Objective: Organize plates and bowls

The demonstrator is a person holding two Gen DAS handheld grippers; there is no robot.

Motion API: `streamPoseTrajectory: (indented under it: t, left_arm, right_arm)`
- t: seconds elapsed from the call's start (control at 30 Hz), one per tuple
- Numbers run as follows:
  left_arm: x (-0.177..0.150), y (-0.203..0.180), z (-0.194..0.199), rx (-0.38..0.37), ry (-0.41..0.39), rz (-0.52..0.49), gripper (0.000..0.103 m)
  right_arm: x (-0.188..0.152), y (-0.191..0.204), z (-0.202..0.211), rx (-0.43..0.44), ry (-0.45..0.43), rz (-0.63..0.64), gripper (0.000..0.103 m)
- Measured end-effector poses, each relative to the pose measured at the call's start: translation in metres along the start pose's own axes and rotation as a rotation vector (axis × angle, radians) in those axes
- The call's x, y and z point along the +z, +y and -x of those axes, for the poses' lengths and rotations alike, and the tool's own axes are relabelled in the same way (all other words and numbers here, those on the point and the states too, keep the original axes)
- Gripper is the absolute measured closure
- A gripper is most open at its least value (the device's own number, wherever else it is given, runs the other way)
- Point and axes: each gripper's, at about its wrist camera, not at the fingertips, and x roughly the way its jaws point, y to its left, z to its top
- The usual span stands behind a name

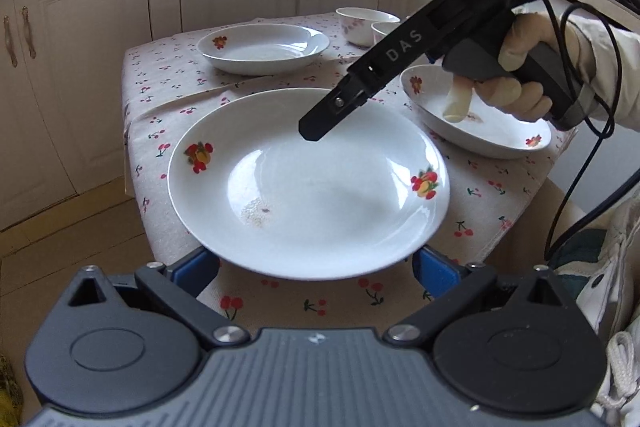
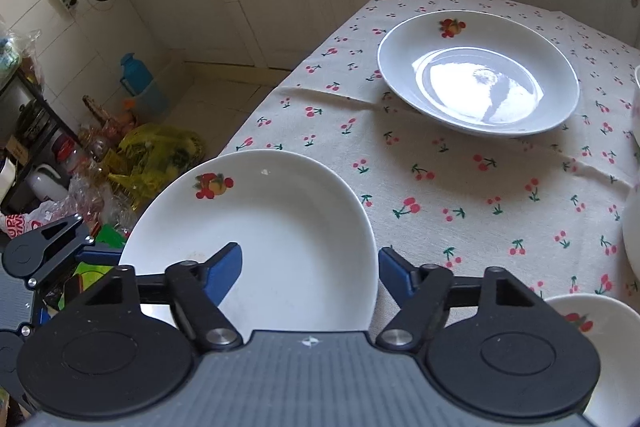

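Plate (image 1: 312, 187) overhanging tablecloth (image 1: 492, 195) edge

Your right gripper (image 1: 310, 133) shows black arms stamped "DAS", a silver screw near the tip, a grey handle and black cables looping at the right edge. Your right hand (image 1: 520, 75) wears a cream glove and pale sleeve. Lower frame: your left gripper (image 1: 316, 267), blue pads (image 1: 434, 273), silver rivets.
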Motion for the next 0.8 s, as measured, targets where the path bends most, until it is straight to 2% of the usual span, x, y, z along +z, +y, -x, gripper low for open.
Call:
streamPoseTrajectory:
  t: [0.4,0.8]
  left_arm:
    - [0.005,0.003,-0.01,-0.01,0.021,-0.021,0.001]
    - [0.032,0.016,-0.035,-0.018,-0.005,-0.079,0.002]
  right_arm:
    - [0.004,-0.006,0.0,0.035,-0.003,-0.017,0.027]
    - [0.018,-0.029,0.008,-0.029,-0.055,-0.062,0.027]
